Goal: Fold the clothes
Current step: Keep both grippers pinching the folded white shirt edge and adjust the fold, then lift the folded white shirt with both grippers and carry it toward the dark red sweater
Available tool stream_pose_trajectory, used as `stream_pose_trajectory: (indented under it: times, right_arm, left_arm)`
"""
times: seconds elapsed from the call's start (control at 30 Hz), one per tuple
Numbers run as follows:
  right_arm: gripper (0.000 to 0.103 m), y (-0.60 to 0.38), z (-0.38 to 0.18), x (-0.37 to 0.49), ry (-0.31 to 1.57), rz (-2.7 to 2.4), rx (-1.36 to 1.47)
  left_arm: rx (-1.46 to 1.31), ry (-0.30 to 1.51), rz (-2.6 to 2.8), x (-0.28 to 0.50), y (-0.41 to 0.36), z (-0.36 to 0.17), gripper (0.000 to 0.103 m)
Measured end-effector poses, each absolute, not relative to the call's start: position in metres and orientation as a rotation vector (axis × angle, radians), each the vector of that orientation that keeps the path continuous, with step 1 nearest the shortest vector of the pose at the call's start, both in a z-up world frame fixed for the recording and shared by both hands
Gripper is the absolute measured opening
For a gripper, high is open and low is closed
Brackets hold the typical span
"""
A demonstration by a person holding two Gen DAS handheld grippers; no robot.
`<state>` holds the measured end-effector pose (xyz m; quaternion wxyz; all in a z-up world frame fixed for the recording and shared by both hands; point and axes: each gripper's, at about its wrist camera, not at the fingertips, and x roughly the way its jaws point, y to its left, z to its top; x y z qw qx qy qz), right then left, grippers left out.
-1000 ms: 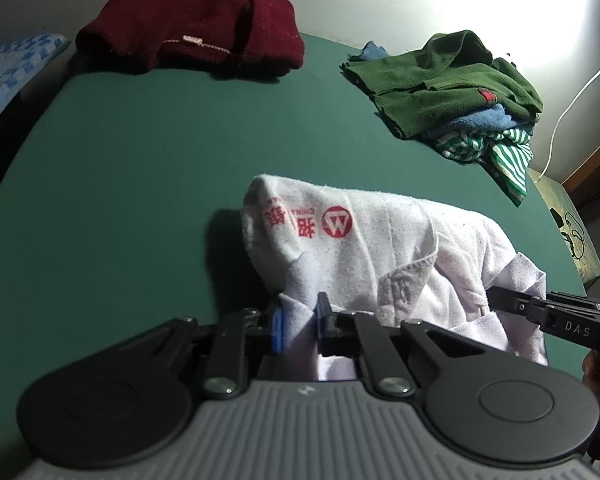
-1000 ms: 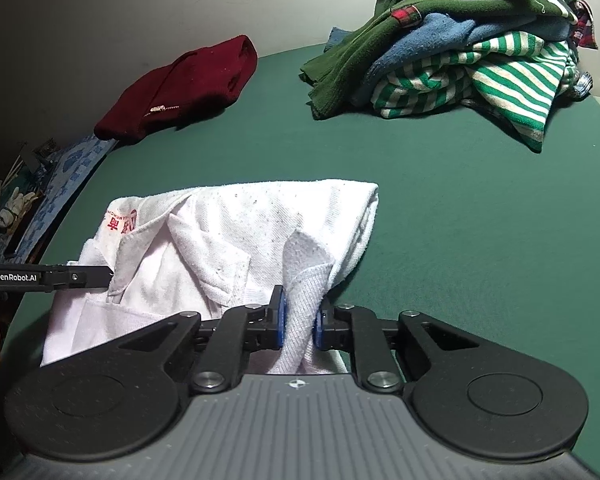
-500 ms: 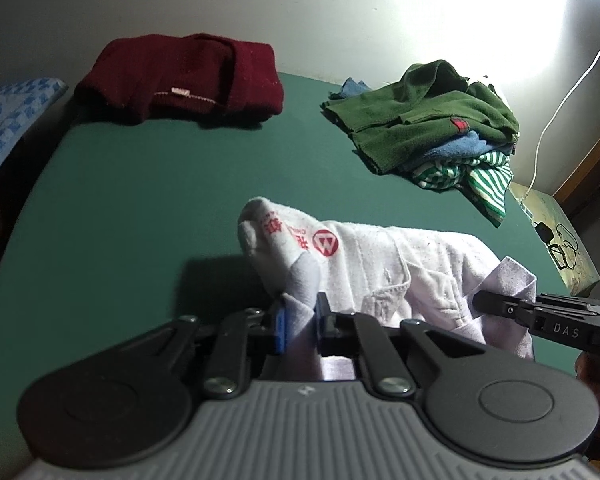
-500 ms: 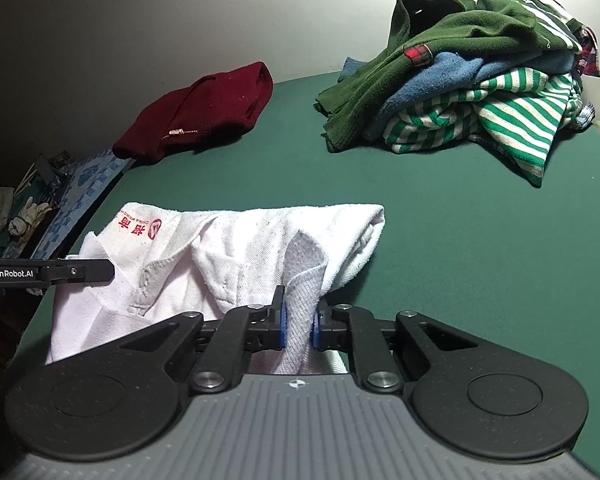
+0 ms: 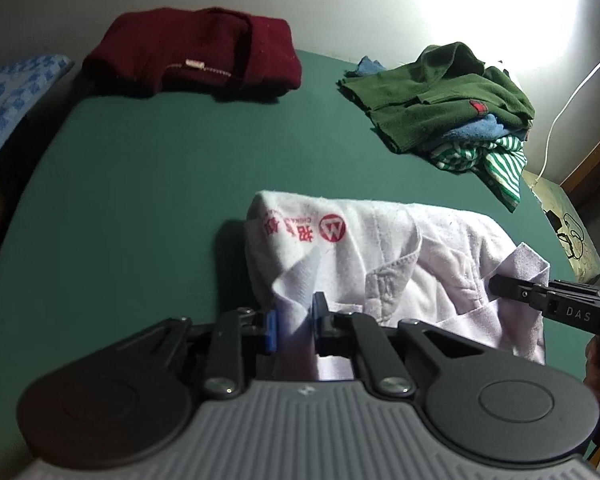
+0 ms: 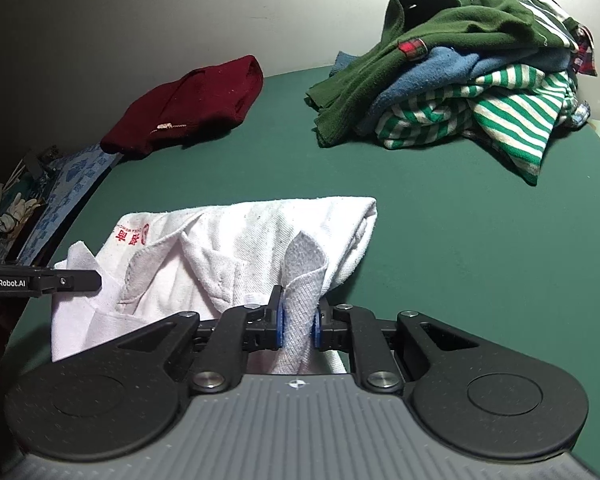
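A white shirt with a red logo lies folded over on the green table, its fold line away from me. My left gripper is shut on a pinched corner of it at the near left. From the right wrist view the same shirt shows its collar, and my right gripper is shut on a ribbed corner at the near right. Each gripper appears side-on in the other's view: the right gripper and the left gripper, both at the shirt's near edge.
A folded maroon sweater sits at the far left of the table. A heap of green, blue and striped clothes sits at the far right. A blue patterned cloth lies beyond the left edge, a box and white cable beyond the right.
Both grippers have kept their hold on the shirt. They rose and pulled back half a second ago and have come lower and closer to the table again.
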<state>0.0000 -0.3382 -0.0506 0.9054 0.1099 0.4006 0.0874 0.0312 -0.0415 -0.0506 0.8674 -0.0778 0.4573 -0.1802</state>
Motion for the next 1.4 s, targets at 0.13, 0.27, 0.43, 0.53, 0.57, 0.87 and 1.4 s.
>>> stream_pose_trajectory:
  times: [0.13, 0.27, 0.43, 0.53, 0.57, 0.87, 1.4]
  right_arm:
    - [0.033, -0.339, -0.057, 0.0, 0.839, 0.149, 0.201]
    - [0.037, -0.339, -0.062, 0.003, 0.853, 0.161, 0.188]
    - [0.046, -0.344, -0.07, 0.008, 0.864, 0.14, 0.235]
    - [0.047, -0.345, -0.071, 0.009, 0.853, 0.151, 0.252]
    - [0.047, -0.346, -0.071, 0.009, 0.851, 0.157, 0.26]
    - [0.014, -0.34, -0.068, 0.005, 0.838, 0.186, 0.274]
    - [0.013, -0.331, -0.037, -0.006, 0.753, 0.238, 0.272]
  left_arm:
    - [-0.193, 0.997, -0.37, 0.037, -0.035, -0.065, 0.046]
    - [-0.205, 1.013, -0.398, 0.043, -0.038, -0.07, 0.051]
    - [-0.201, 1.012, -0.43, 0.046, -0.049, -0.071, 0.043]
    - [-0.187, 1.002, -0.432, 0.044, -0.054, -0.071, 0.026]
    - [-0.191, 1.0, -0.432, 0.043, -0.052, -0.072, 0.023]
    - [-0.204, 0.955, -0.436, 0.036, -0.049, -0.062, 0.007]
    - [-0.166, 0.869, -0.452, 0.023, -0.053, -0.029, 0.006]
